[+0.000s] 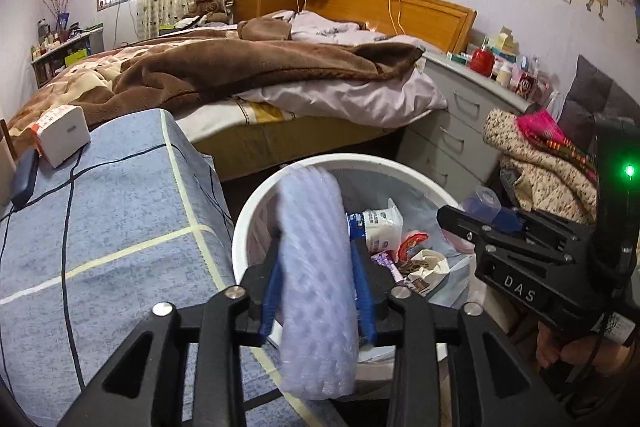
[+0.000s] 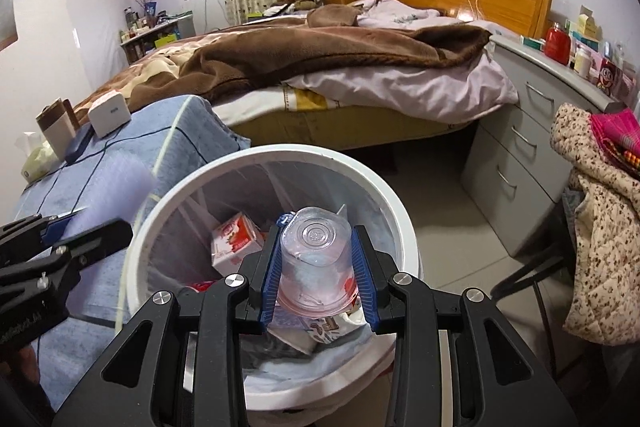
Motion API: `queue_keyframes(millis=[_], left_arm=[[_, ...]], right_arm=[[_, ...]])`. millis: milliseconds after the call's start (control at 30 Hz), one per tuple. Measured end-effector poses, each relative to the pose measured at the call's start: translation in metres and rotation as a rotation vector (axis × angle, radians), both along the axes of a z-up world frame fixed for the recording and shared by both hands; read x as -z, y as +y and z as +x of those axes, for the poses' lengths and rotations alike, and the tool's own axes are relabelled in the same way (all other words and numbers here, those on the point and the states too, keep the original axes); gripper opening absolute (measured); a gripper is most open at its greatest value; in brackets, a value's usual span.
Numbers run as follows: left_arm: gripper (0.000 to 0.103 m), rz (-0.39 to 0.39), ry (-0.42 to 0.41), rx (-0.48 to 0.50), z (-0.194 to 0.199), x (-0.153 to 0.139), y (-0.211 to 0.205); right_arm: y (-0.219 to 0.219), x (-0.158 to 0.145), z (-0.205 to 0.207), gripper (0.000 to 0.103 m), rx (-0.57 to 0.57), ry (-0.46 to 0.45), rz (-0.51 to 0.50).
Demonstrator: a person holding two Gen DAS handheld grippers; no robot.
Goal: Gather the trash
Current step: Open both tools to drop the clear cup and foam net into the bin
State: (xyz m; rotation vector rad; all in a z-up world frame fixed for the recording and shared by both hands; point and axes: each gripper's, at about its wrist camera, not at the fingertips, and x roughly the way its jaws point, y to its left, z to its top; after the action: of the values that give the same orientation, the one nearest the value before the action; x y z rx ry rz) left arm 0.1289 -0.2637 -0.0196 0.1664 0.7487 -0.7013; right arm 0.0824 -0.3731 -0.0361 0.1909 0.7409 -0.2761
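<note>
My left gripper (image 1: pixel 316 259) is shut on a roll of pale bubble wrap (image 1: pixel 314 279) and holds it upright over the left rim of the white trash bin (image 1: pixel 256 211). My right gripper (image 2: pixel 316 259) is shut on a clear plastic cup (image 2: pixel 316 259), held upside down above the bin's (image 2: pixel 400 219) opening. The bin holds cartons and wrappers, among them a red and white carton (image 2: pixel 234 237) and a white packet (image 1: pixel 382 223). The right gripper also shows in the left wrist view (image 1: pixel 480 219), and the left one with blurred bubble wrap in the right wrist view (image 2: pixel 68 239).
A table with a blue checked cloth (image 1: pixel 100 227) stands left of the bin, with a white box (image 1: pixel 64 137) and cables on it. A bed with a brown blanket (image 1: pixel 240 67) lies behind. Grey drawers (image 2: pixel 520 147) and a chair draped with clothes (image 2: pixel 600 219) are on the right.
</note>
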Motion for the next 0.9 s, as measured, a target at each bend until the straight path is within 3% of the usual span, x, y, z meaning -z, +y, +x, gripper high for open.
queue_keyframes(millis=[100, 167, 233, 467, 900], left_arm=[[0.067, -0.025, 0.010, -0.006, 0.002, 0.001, 0.002], [0.068, -0.026, 0.013, -0.020, 0.004, 0.001, 0.004], [0.068, -0.024, 0.018, -0.029, 0.007, 0.002, 0.005], [0.070, -0.029, 0.028, -0.042, 0.009, 0.002, 0.012], [0.074, -0.033, -0.076, -0.079, -0.020, -0.017, 0.035]], right_arm=[[-0.003, 0.001, 0.000, 0.036, 0.015, 0.011, -0.005], [-0.006, 0.001, 0.001, 0.042, 0.025, 0.010, -0.004], [-0.008, 0.001, 0.000, 0.060, 0.031, 0.008, 0.016], [-0.007, -0.002, -0.002, 0.061, 0.044, -0.005, 0.032], [0.014, -0.021, -0.025, 0.061, 0.040, -0.075, 0.016]])
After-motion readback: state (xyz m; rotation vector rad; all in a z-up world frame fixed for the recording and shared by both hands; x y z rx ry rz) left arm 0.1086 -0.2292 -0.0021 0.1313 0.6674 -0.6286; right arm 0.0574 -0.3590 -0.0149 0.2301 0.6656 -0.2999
